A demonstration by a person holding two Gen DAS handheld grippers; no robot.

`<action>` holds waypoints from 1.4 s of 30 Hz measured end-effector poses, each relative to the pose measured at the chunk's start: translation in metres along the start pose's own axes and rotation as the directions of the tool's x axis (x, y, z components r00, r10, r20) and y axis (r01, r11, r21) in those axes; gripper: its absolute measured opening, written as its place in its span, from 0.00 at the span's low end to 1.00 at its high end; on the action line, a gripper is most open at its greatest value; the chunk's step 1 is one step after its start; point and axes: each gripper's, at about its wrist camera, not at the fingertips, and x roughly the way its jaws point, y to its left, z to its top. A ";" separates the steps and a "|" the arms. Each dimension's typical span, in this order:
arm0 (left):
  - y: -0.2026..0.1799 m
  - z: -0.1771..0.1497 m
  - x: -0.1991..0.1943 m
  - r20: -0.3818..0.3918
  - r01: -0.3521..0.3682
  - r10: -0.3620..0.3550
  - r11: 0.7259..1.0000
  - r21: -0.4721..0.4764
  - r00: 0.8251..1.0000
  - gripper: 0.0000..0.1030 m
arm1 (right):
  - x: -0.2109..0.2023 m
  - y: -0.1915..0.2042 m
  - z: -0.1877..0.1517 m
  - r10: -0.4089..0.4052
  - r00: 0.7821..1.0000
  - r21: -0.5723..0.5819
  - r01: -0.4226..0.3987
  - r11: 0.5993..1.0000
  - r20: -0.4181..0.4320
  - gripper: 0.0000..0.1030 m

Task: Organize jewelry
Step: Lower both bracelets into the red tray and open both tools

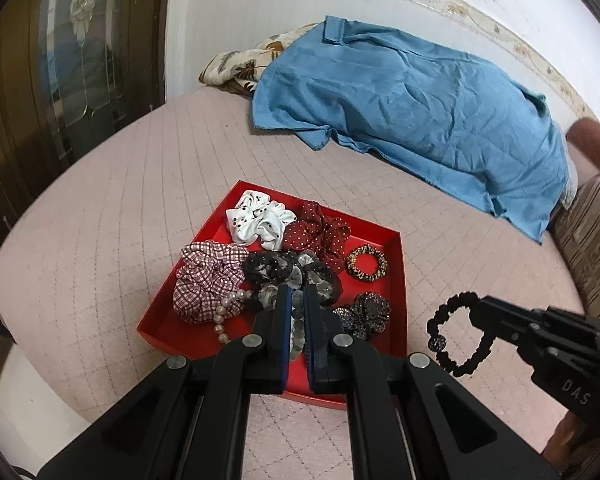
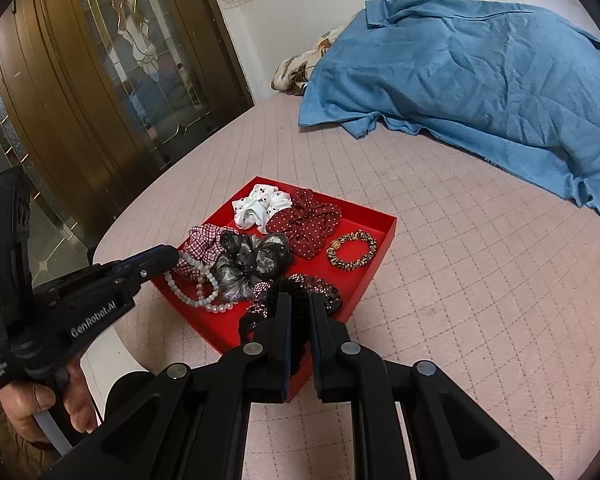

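I see a bed with a pale pink quilted cover [image 1: 100,216] carrying everything. A shallow red cardboard tray [image 1: 394,276] sits near its front edge. Farther back, by the wall, a rumpled blue cloth [image 1: 400,112] is spread over a cream floral-print fabric [image 1: 240,64], well apart from the tray.

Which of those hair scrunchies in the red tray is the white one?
The white scrunchie with black specks, at the tray's far corner; the others are dotted red, checked or black.
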 end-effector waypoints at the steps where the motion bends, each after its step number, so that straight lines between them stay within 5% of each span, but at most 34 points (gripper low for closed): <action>1: 0.003 0.001 -0.001 0.000 0.016 -0.016 1.000 -0.018 1.000 0.05 | 0.000 -0.001 0.000 0.002 1.000 0.002 -0.002 1.000 -0.001 0.09; 14: 0.055 0.018 -0.015 0.056 0.230 -0.223 0.944 -0.235 0.973 0.05 | 0.013 -0.008 0.003 0.044 0.999 0.050 -0.043 0.998 -0.024 0.09; 25: 0.039 0.009 -0.001 0.009 0.296 -0.302 0.930 -0.218 0.953 0.05 | 0.020 -0.011 0.011 0.041 0.999 0.062 -0.039 0.997 -0.022 0.09; 31: 0.026 -0.006 0.014 -0.057 0.277 -0.291 0.944 -0.179 0.955 0.05 | 0.030 -0.015 0.025 0.033 0.999 0.073 -0.031 0.997 -0.021 0.09; 42: 0.008 -0.025 0.034 -0.121 0.137 -0.141 0.990 -0.044 0.983 0.05 | 0.070 -0.014 0.054 0.005 0.999 0.057 -0.002 0.998 -0.039 0.09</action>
